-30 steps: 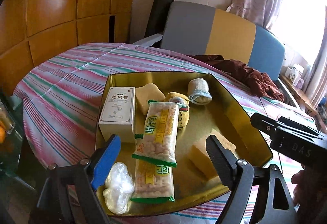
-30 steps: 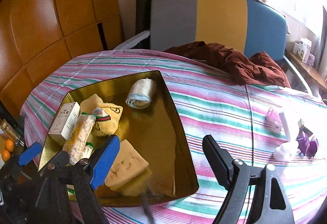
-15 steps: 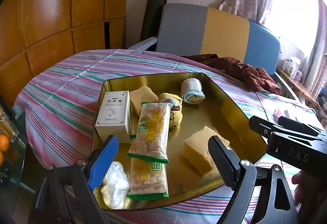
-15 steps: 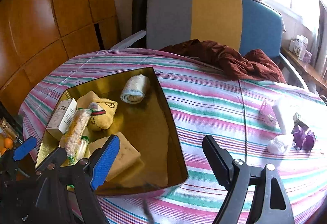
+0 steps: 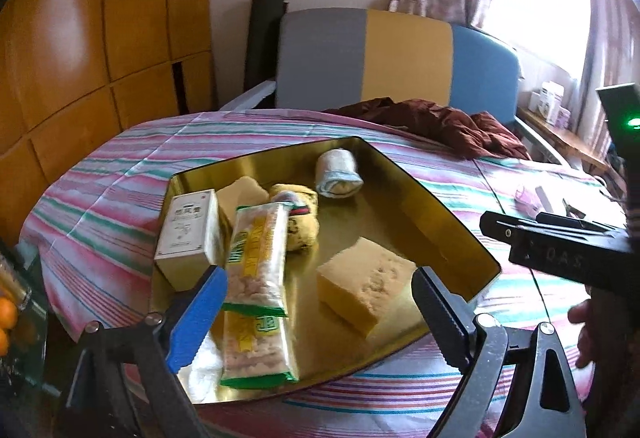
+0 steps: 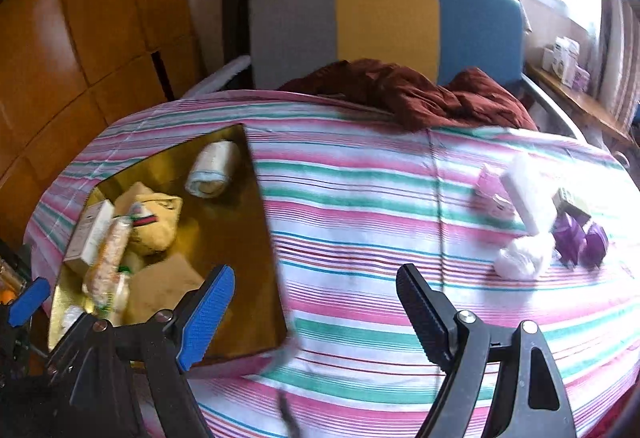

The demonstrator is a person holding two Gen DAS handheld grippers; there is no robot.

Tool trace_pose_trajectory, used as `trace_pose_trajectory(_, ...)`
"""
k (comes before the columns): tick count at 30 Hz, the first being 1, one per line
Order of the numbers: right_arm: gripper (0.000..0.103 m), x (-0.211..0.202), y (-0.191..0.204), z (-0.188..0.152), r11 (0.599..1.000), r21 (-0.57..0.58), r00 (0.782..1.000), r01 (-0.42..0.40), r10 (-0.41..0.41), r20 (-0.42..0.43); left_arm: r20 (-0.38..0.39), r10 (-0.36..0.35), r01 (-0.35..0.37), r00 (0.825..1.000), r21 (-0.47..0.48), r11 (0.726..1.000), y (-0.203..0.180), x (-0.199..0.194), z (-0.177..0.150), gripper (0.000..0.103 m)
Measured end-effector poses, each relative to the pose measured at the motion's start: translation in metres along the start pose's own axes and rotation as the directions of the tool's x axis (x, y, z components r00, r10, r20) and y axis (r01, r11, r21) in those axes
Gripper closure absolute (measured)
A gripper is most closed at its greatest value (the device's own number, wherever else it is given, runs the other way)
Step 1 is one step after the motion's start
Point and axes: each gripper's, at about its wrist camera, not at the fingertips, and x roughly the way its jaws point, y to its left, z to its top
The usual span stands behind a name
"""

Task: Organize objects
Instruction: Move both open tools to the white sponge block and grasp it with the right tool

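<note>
Gold tray (image 5: 460,234) already holds sponges, crackers, a box; small items (image 6: 536,222) right of it remain; both claws spread, the left claw (image 5: 316,318) opening, the right claw (image 6: 316,314) empty.

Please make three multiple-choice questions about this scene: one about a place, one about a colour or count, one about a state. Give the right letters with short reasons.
1. Where does the rolled towel lie?
A. in the gold tray
B. on the chair
C. on the floor

2. How many snack packs lie in the tray?
A. one
B. two
C. four

3. What is between the fingers of the right gripper?
A. a sponge
B. a white box
C. nothing

Answers:
1 A: the towel rests at the tray's far corner.
2 B: two packs lie end to end, overlapping.
3 C: the fingers stand wide apart over the striped cloth, gripping nothing.
</note>
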Motion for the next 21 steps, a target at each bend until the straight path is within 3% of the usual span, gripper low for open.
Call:
trace_pose_trajectory(12,0.017,-0.007,-0.106,0.022,0.985,0.109,0.991,0.131,-0.127,-0.048,-0.012,-0.063,0.064,0.998,0.037,0.997,-0.017,0.004,0.000,0.009)
trace_pose_trajectory(21,0.017,0.019,-0.170,0.049,0.971,0.043,0.969,0.234,-0.229,-0.096,-0.021,-0.101,0.103,0.995,0.076,0.992,-0.031,0.004,0.001,0.009)
